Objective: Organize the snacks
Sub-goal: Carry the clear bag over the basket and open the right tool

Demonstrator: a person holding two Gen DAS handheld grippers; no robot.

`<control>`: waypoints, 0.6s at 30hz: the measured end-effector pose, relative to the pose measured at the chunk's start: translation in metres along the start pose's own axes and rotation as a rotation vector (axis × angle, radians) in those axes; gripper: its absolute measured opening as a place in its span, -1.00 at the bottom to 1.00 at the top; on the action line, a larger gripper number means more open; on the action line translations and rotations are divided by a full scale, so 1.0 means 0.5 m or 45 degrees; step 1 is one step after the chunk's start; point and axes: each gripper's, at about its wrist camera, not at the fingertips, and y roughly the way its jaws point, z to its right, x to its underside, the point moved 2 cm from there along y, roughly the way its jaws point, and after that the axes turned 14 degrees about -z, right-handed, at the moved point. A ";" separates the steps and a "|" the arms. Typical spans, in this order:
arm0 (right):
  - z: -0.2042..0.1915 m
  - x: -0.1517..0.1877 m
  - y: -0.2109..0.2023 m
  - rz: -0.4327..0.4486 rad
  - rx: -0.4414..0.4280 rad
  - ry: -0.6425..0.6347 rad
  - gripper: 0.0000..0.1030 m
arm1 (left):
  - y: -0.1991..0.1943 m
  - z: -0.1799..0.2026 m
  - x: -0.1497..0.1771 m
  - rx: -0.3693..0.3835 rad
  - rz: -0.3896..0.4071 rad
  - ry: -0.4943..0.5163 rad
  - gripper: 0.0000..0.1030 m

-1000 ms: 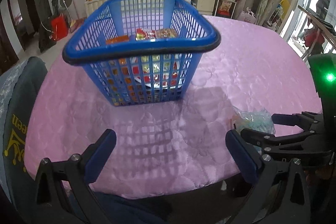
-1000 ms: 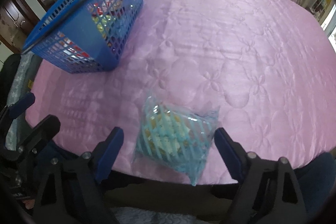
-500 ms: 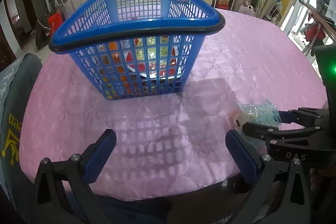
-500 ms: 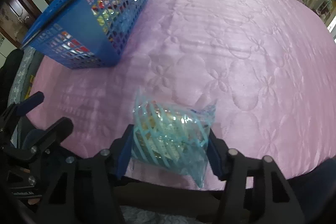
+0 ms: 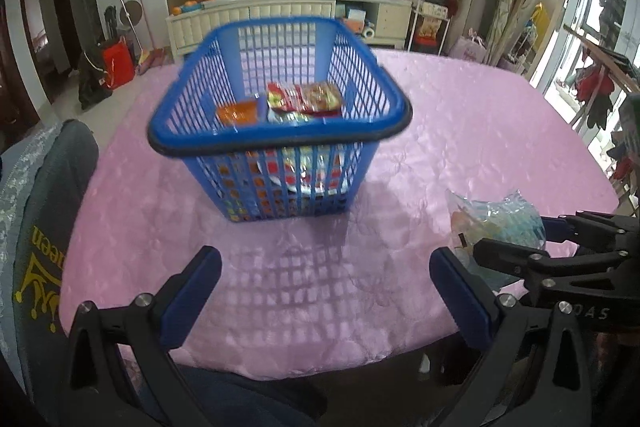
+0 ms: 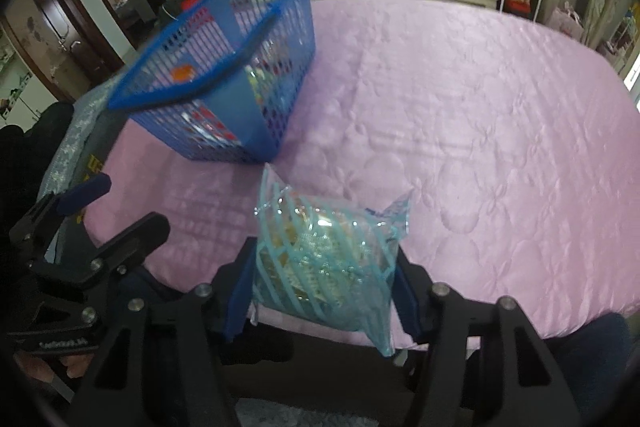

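Lifted off the pink tablecloth [image 6: 480, 131] since a second ago, the blue-striped snack bag [image 6: 328, 263] now hangs clamped between the right gripper [image 6: 324, 291] pads, whose jaws have just been closing onto it. Ahead and to that gripper's left stands the blue basket [image 6: 224, 75], blurred, its packets hard to make out. Nearer, the left gripper [image 5: 324, 291] holds its jaws wide apart over bare cloth, gripping nothing.
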 end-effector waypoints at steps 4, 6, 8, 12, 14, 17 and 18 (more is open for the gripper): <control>-0.019 -0.012 -0.045 0.073 0.009 -0.038 0.26 | -0.038 -0.013 -0.012 0.020 0.065 -0.019 1.00; -0.032 -0.018 -0.073 0.112 0.010 -0.060 0.26 | -0.058 -0.019 -0.022 0.017 0.095 -0.016 1.00; -0.042 -0.029 -0.094 0.146 0.008 -0.082 0.26 | -0.080 -0.023 -0.035 0.005 0.125 -0.005 1.00; -0.065 -0.055 -0.131 0.211 -0.001 -0.130 0.26 | -0.121 -0.037 -0.065 -0.024 0.185 0.011 1.00; -0.079 -0.074 -0.151 0.249 -0.002 -0.160 0.26 | -0.138 -0.048 -0.084 -0.027 0.207 0.013 1.00; -0.097 -0.104 -0.166 0.285 -0.005 -0.195 0.26 | -0.154 -0.064 -0.109 -0.043 0.245 0.019 1.00; -0.103 -0.115 -0.169 0.294 -0.004 -0.206 0.26 | -0.158 -0.068 -0.117 -0.051 0.253 0.021 1.00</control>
